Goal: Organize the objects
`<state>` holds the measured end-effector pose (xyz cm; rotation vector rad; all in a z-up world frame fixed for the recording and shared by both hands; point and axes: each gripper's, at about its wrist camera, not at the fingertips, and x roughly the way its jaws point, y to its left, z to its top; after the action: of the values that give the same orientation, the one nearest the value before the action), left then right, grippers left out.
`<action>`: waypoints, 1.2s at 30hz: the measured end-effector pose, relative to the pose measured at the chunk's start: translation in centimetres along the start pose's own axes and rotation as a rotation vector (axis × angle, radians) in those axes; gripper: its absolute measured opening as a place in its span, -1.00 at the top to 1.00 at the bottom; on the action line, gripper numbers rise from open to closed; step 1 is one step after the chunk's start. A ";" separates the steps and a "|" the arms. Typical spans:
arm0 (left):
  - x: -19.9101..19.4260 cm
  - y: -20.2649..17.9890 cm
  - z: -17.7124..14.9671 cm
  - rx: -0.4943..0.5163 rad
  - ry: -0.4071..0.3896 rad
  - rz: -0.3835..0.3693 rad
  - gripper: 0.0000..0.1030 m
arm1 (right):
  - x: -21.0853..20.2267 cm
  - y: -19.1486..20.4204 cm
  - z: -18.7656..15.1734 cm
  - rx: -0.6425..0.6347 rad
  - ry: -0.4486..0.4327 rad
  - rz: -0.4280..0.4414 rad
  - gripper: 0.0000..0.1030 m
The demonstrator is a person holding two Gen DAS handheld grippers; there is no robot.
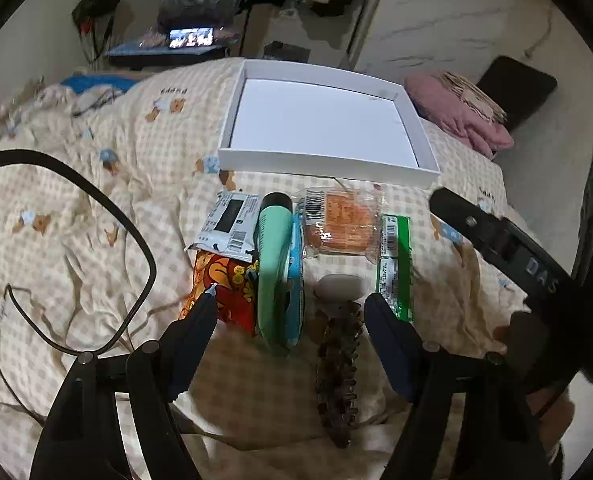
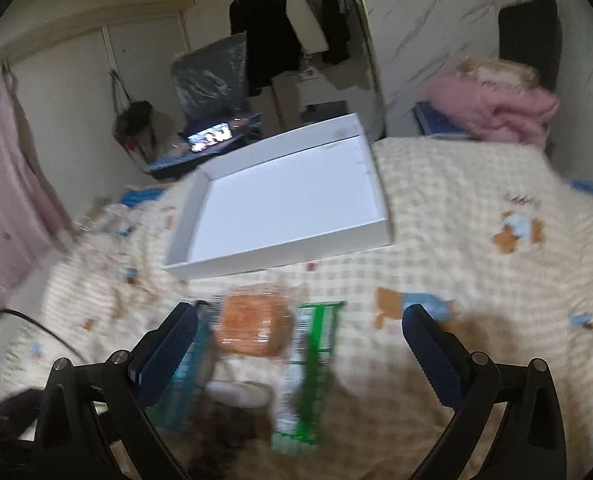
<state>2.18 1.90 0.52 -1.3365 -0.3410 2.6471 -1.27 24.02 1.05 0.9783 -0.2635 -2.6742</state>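
Note:
On the checked bedspread lies a row of items: a grey-white packet (image 1: 228,220), a red-yellow snack bag (image 1: 224,284), a mint and blue item (image 1: 276,264), wrapped orange bread (image 1: 340,224), a green packet (image 1: 394,264), a small white oval thing (image 1: 340,286) and a brown hair claw (image 1: 338,368). Behind them sits an empty white tray (image 1: 324,166). My left gripper (image 1: 292,308) hovers open over the mint item and the claw, pressing on nothing. My right gripper (image 2: 300,328) is wide open above the bread (image 2: 252,328) and green packet (image 2: 312,368); that view is blurred.
A black cable (image 1: 136,240) loops over the bedspread at the left. A pink blanket (image 1: 456,116) lies at the bed's far right corner. Past the far edge stand a lit screen (image 1: 190,37) and hanging dark clothes (image 2: 268,40). One finger (image 1: 496,236) of the right gripper crosses the left view's right side.

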 end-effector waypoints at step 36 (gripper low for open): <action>1.7 1.5 0.1 -0.100 0.088 -0.027 -0.54 | 1.3 0.6 -0.1 0.015 0.068 0.029 -1.00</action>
<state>1.04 0.88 -1.14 -1.4619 -0.4817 2.5703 -2.02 23.05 0.30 1.0587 -0.2813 -2.6109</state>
